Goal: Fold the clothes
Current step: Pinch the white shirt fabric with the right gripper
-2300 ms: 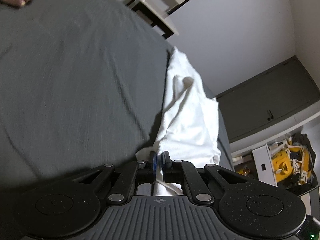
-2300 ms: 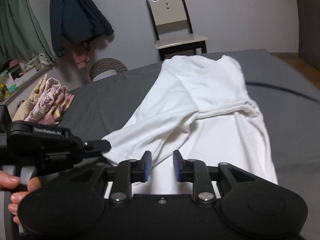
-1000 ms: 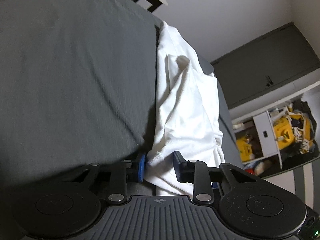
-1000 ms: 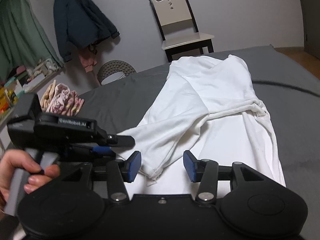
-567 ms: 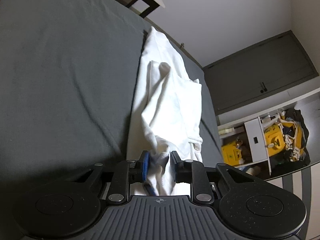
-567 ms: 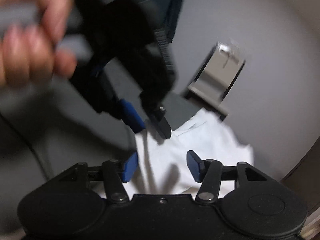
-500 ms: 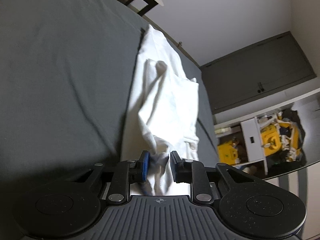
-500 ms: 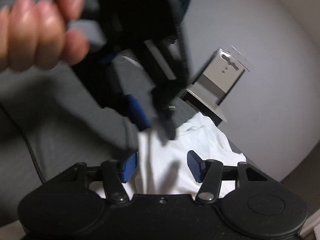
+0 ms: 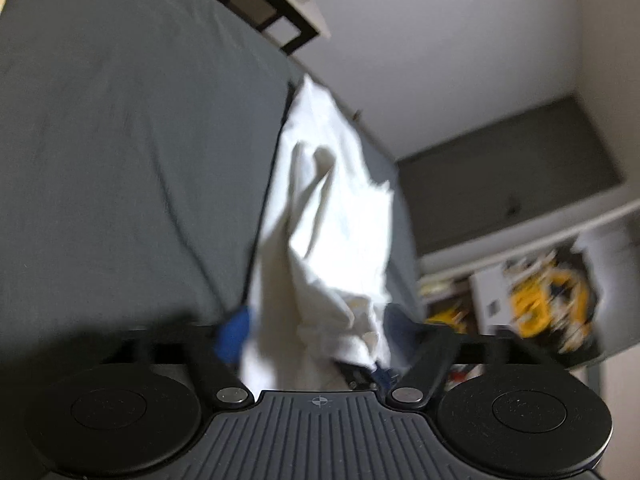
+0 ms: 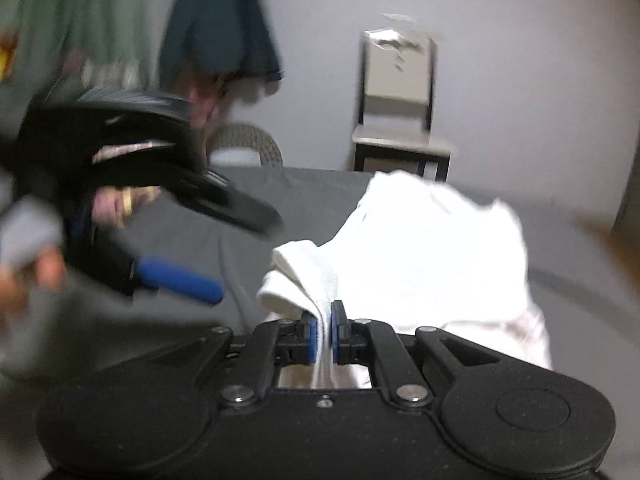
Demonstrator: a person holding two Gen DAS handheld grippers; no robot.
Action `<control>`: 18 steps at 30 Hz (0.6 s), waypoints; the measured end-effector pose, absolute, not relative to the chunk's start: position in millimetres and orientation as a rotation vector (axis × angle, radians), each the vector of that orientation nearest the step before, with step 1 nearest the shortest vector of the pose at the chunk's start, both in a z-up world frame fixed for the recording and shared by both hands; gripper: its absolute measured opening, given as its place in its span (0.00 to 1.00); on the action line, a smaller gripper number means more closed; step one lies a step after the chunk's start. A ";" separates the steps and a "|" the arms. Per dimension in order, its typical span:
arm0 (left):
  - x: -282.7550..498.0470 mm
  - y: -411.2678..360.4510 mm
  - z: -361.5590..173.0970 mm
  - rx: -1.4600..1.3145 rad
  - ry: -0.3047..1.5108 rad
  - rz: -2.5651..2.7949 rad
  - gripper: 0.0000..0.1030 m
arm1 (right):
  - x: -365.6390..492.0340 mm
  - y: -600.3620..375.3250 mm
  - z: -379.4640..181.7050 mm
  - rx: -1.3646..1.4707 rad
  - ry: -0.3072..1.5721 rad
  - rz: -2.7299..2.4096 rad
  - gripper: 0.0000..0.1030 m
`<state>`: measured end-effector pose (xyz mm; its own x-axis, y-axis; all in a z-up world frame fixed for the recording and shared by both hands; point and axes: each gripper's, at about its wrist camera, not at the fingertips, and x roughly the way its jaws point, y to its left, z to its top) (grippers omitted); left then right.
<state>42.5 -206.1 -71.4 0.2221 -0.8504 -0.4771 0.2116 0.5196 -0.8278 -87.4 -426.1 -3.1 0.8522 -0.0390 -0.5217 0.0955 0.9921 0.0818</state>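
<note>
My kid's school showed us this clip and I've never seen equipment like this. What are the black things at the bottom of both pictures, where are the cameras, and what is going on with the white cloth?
There is no robot. A person holds a two-finger gripper in each hand, and each gripper carries a fisheye camera that looks forward along its fingers. The black shape at the bottom of each picture is that gripper's own body.

In the right wrist view, the right gripper is shut on a fold of the white garment, which lies on a dark grey bed sheet. At left, blurred, the left gripper stands open, held by the person's hand.

In the left wrist view, the left gripper's fingers are spread wide, with the garment between them but not pinched.

Behind stand a chair and hanging clothes.
</note>
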 end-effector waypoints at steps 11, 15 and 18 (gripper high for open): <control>51.4 -248.8 -81.7 -0.780 1.175 -0.910 0.96 | -89.2 -446.6 0.0 0.185 0.538 -0.037 0.07; 51.8 -271.2 -83.3 -0.709 1.234 -0.886 0.28 | -84.8 -429.4 1.9 0.033 0.529 -0.043 0.07; 50.8 -273.7 -88.1 -0.717 1.252 -0.847 0.16 | -87.1 -417.9 1.0 -0.064 0.530 -0.069 0.11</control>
